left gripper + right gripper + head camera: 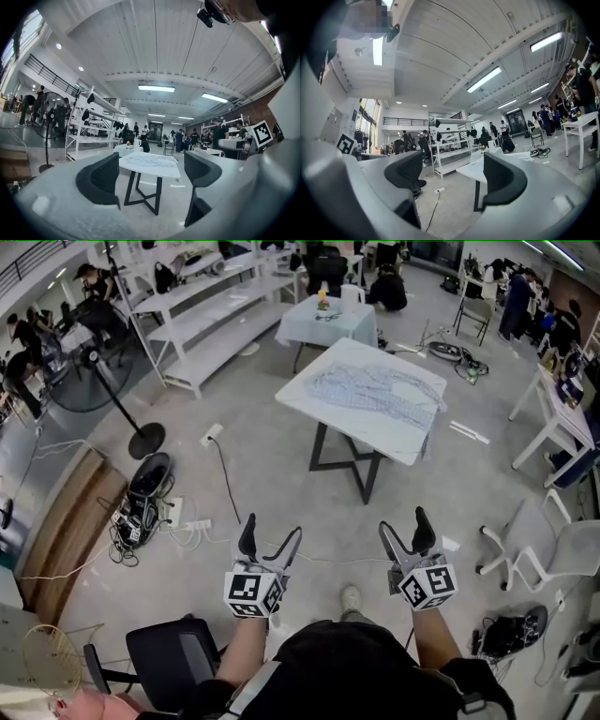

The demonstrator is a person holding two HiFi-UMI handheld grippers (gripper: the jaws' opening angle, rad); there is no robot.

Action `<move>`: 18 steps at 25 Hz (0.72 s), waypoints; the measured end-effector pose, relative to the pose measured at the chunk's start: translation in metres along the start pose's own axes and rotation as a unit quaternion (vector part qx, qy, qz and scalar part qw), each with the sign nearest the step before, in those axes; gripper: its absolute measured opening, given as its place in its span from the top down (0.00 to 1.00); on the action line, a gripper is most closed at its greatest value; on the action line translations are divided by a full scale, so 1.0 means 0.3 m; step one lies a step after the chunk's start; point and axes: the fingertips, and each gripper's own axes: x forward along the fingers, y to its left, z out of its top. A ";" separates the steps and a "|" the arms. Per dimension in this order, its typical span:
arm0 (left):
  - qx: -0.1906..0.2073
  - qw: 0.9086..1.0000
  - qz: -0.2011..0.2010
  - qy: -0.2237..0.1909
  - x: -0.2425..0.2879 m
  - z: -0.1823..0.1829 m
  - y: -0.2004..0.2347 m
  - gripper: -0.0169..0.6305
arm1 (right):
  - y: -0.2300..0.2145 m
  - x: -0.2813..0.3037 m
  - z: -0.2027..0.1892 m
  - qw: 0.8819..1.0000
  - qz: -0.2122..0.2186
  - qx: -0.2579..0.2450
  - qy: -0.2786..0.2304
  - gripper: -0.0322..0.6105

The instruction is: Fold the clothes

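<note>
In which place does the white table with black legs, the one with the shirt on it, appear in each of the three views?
Head view: white table in the upper middle, slightly to the right.
Left gripper view: low in the centre, framed between the two jaws.
Right gripper view: lower centre, partly hidden behind the right-hand jaw.
Shared landmark: the white shelf rack, beyond the table and to its left in every view.

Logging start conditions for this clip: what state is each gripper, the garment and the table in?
left gripper: open, nothing between its jaws.
right gripper: open, nothing between its jaws.
garment: unfolded, spread flat on the table.
table: upright, well ahead of both grippers.
</note>
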 end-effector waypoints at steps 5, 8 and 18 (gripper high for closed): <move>-0.003 1.000 0.013 0.008 0.063 -0.024 0.010 0.29 | -0.081 0.066 -0.005 1.000 0.004 0.001 0.002 0.35; 0.003 0.999 0.030 0.012 0.127 -0.025 0.036 0.29 | -0.155 0.150 -0.021 1.000 0.011 0.010 0.004 0.35; 0.018 0.997 0.070 -0.008 0.492 0.039 0.065 0.30 | -0.447 0.502 0.013 0.999 0.050 0.000 -0.004 0.40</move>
